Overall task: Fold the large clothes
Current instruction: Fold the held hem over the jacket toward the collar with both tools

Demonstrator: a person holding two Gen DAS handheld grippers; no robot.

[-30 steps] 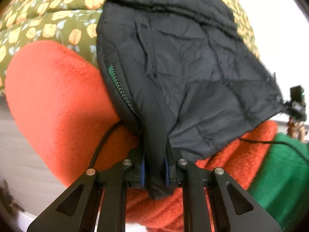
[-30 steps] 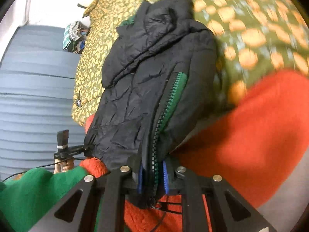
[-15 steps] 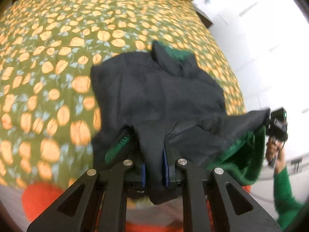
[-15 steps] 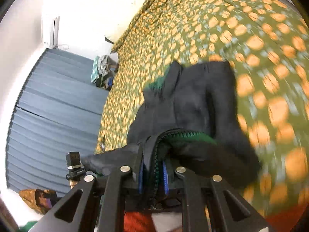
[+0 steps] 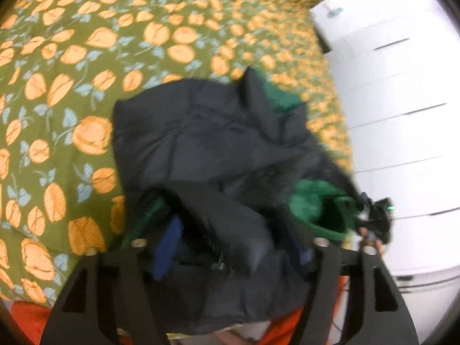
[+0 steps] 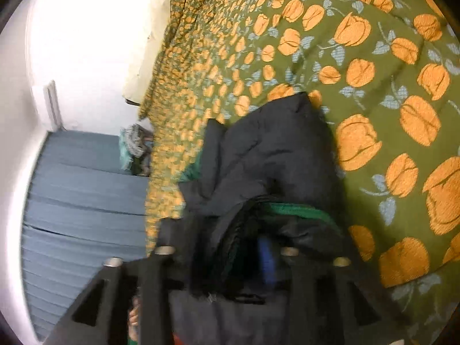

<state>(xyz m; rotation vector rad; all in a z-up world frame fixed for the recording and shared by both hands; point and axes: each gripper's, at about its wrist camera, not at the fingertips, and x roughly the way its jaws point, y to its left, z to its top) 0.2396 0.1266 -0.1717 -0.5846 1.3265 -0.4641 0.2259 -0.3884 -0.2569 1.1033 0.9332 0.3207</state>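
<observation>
A black puffer jacket (image 5: pixel 201 143) with green lining and a green zipper lies bunched on the floral bedspread (image 5: pixel 72 72). In the left wrist view my left gripper (image 5: pixel 230 247) stands open, its jaws wide apart, and the jacket's hem drapes loosely between its blue pads. In the right wrist view the jacket (image 6: pixel 273 166) lies folded over itself. My right gripper (image 6: pixel 227 256) is also open, with the zipper edge lying slack between its fingers. The other gripper (image 5: pixel 379 221) shows at the jacket's right corner.
The bedspread (image 6: pixel 373 57) is olive with orange tulips. An orange fleece (image 5: pixel 26 316) shows at the bottom edge. White drawers (image 5: pixel 402 100) stand to the right of the bed. Blue curtains (image 6: pixel 80 201) and a clothes pile (image 6: pixel 135 149) lie beyond the bed's far side.
Both grippers carried the jacket's lower edge forward over its upper part onto the bedspread, off the orange fleece. Both then opened and let the fabric go slack.
</observation>
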